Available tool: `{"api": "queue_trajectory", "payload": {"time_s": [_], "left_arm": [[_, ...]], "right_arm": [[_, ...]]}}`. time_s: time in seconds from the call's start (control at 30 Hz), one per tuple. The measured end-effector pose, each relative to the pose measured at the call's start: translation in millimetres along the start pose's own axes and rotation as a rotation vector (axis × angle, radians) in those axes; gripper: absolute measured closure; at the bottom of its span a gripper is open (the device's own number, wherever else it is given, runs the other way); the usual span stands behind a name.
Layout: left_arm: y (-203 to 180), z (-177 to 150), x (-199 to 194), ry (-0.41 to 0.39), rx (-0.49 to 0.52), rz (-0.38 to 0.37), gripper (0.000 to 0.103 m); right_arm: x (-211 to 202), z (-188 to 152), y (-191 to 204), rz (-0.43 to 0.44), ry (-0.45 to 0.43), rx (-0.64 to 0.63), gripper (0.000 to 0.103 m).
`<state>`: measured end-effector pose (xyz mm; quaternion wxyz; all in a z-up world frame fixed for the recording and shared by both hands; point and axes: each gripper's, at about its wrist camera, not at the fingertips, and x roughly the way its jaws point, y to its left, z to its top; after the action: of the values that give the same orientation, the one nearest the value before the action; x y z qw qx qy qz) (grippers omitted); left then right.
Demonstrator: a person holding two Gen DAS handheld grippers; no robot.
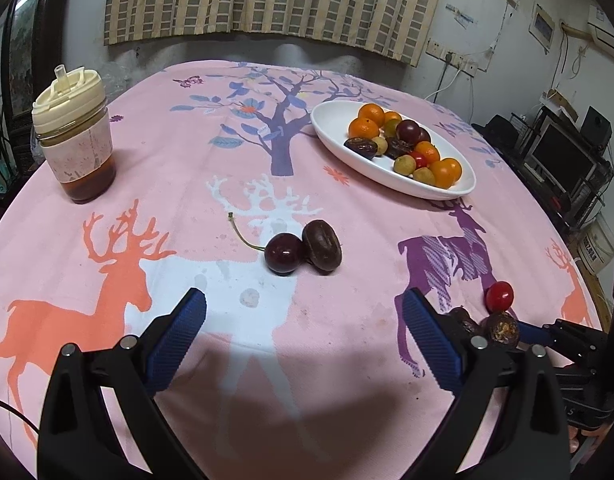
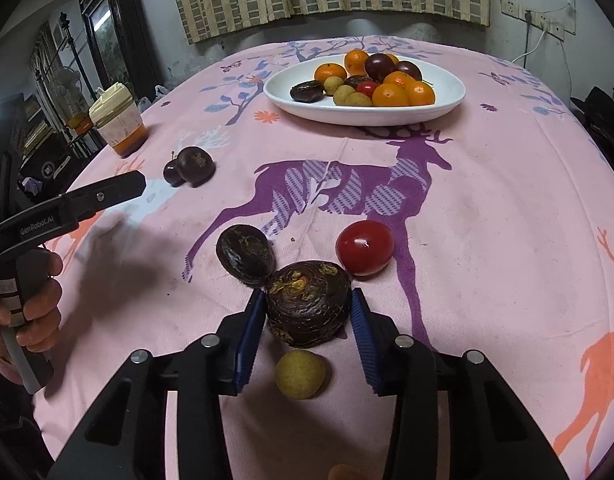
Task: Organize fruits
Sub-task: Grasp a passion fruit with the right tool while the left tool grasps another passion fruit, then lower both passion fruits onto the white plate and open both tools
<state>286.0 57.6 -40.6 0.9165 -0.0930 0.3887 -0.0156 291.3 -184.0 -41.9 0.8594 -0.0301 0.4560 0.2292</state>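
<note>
In the right wrist view the right gripper (image 2: pixel 309 312) sits low in the frame with its blue pads clamped on a dark water chestnut (image 2: pixel 309 304), the white plate (image 2: pixel 307 110) of fruit at upper centre, while the left gripper (image 1: pixel 303 312) hangs spread apart over the pink cloth (image 1: pixel 187 160).

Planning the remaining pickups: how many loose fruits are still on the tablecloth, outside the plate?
6. A cherry touching a dark fruit mid-table; near the right hand-held gripper, a dark fruit between its pads, another dark one, a red tomato, a small yellow fruit.
</note>
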Motion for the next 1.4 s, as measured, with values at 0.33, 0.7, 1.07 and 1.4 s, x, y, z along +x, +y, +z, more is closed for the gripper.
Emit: {"api": "queue_trajectory", "payload": {"time_s": [0.33, 0.7, 1.07, 1.4], "left_arm": [[-78.0, -15.7, 13.9, 0.09, 0.256, -0.237, 0.038], [-116.8, -25.9, 41.3, 0.158, 0.368, -0.21, 0.054], [-114.8, -29.4, 37.3, 0.147, 0.381, -0.195, 0.066], [-78.5, 16.6, -8.6, 0.099, 0.324, -0.287, 0.067]], "right_arm": [[-41.2, 6.1, -37.4, 0.056, -0.157, 0.165, 0.06], [-48.5, 5.1, -40.2, 0.079, -0.179, 0.179, 0.059], [-41.9, 3.7, -42.5, 0.085, -0.156, 0.189, 0.059], [-38.9, 30.3, -33.1, 0.195, -0.173, 0.173, 0.06]]}}
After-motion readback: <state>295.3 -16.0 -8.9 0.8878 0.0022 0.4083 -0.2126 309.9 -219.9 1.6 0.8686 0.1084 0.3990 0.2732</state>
